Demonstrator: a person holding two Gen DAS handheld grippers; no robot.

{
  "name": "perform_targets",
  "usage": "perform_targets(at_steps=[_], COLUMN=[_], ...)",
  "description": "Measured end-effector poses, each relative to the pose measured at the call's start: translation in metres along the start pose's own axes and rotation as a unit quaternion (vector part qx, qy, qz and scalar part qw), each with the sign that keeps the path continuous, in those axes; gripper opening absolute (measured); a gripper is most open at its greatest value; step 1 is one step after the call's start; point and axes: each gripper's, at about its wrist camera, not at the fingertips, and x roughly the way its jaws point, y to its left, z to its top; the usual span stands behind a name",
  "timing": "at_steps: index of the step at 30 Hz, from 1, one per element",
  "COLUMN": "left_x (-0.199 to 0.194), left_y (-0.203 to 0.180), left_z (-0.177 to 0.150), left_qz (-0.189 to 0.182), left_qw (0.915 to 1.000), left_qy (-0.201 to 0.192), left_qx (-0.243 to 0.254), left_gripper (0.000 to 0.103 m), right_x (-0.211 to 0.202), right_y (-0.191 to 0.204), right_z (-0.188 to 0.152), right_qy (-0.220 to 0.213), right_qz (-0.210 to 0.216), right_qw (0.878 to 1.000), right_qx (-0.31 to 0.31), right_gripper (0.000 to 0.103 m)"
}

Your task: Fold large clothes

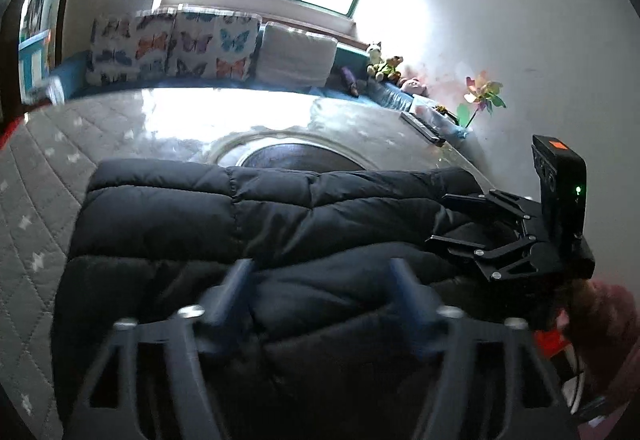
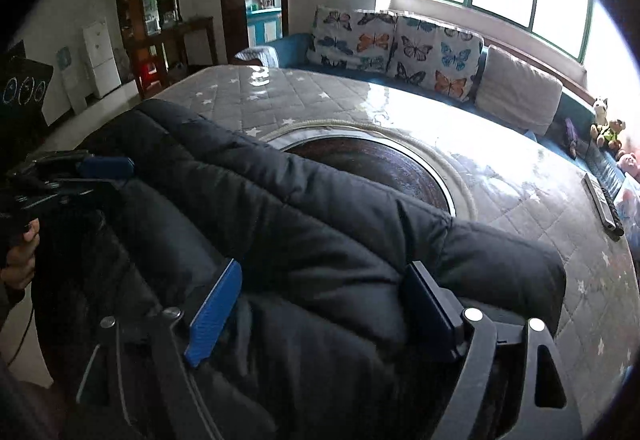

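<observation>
A black quilted puffer jacket (image 1: 256,215) lies folded on the grey quilted table cover (image 1: 48,175); it also fills the right wrist view (image 2: 304,224). My left gripper (image 1: 322,268) is open just above the jacket's near part, its fingers blurred. My right gripper (image 2: 320,288) is open with the jacket's padded fold between its blue pads (image 2: 216,304), not pinched. The right gripper shows at the jacket's right end in the left wrist view (image 1: 452,217). The left gripper shows at the jacket's left end in the right wrist view (image 2: 96,169).
A round table under the grey cover (image 2: 520,199) has a dark round centre (image 2: 384,167). A remote control (image 2: 600,205) lies at the right. A sofa with butterfly cushions (image 2: 400,43), soft toys (image 1: 384,67) and a paper pinwheel (image 1: 482,93) stand behind.
</observation>
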Motion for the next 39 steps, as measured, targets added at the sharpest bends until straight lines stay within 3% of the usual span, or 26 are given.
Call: perform_targets(at_steps=[2,5,15,19,25,32,37,39], left_x=[-0.007,-0.017,-0.032,-0.022,-0.029,-0.028,-0.023,-0.022], left_y=[-0.006,-0.005,0.022,0.027,0.031,0.025,0.017,0.016], left_z=[-0.008,-0.022,-0.06,-0.068,-0.053,-0.045,-0.042,-0.042], left_qz=[0.03,0.049,0.013,0.028,0.022,0.055,0.071,0.071], left_qw=[0.9993,0.9981,0.9982,0.9975,0.9986,0.9978,0.9972,0.9972], left_qy=[-0.007,-0.017,-0.059,-0.065,-0.034,-0.014,-0.003,-0.003], left_qx=[0.021,0.033,0.003,0.01,-0.035,-0.035,-0.021,-0.022], left_gripper=[0.086,0.086,0.086,0.086,0.086,0.087,0.089,0.09], right_x=[-0.003,-0.01,-0.01,-0.005,-0.006,-0.019,-0.035,-0.028], right_y=[0.004,0.011,0.037,0.036,0.03,0.026,0.014,0.005], right_z=[-0.004,-0.009,-0.026,-0.032,-0.027,-0.012,-0.003,-0.008], right_qy=[-0.006,-0.012,-0.029,-0.057,-0.035,-0.004,-0.029,-0.019], right_qz=[0.001,0.005,-0.033,-0.035,-0.018,0.003,-0.007,-0.011], right_qw=[1.0,1.0,0.997,0.997,0.998,0.998,0.998,0.999], right_qx=[0.004,-0.004,-0.055,-0.047,-0.05,-0.06,-0.05,-0.039], right_gripper=[0.091,0.091,0.095,0.096,0.098,0.099,0.099,0.101])
